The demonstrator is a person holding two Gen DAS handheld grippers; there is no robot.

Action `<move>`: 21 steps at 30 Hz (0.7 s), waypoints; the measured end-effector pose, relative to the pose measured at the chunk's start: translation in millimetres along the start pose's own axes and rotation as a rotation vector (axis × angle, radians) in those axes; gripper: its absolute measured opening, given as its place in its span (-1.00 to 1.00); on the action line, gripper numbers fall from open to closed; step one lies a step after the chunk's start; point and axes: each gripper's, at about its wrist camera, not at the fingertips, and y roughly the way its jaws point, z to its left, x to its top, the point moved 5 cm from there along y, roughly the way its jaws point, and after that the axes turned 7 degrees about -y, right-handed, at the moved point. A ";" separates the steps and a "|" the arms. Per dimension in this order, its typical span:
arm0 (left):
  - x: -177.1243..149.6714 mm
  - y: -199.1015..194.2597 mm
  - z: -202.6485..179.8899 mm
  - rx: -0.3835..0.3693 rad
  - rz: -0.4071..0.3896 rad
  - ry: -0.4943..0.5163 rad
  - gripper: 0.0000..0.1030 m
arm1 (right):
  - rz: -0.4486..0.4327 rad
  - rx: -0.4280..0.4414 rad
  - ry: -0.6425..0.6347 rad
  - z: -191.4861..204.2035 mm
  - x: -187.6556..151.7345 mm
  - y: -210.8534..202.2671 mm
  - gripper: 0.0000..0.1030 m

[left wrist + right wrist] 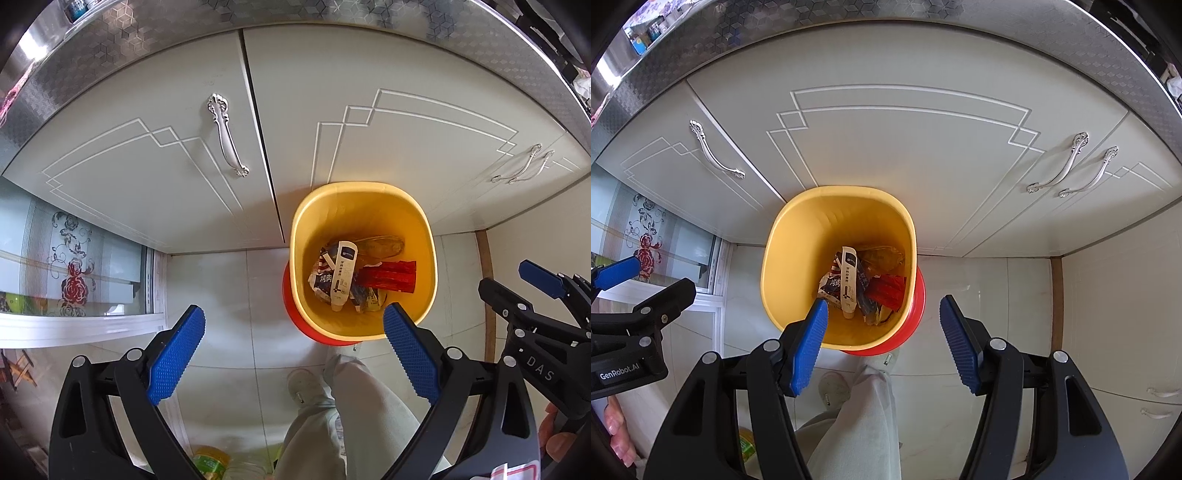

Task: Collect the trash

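My left gripper [293,325] hung wide open and empty above the floor; my right gripper [882,317] was spread just as wide, holding nothing. Past their fingertips stood the yellow bin [364,199] against the far cabinet doors [147,147]. At its bottom lay a white tube [341,275], a red wrapper [391,275] to its right, and crumpled snack packets [831,284].
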 end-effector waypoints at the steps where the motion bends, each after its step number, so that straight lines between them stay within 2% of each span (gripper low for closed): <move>1: 0.1 0.5 0.0 0.007 -0.001 0.001 0.91 | 0.001 0.000 -0.002 0.0 0.2 0.1 0.24; 21: 3.7 3.4 -5.5 0.023 -0.007 0.020 0.90 | 0.011 0.004 -0.007 0.6 0.3 4.3 0.24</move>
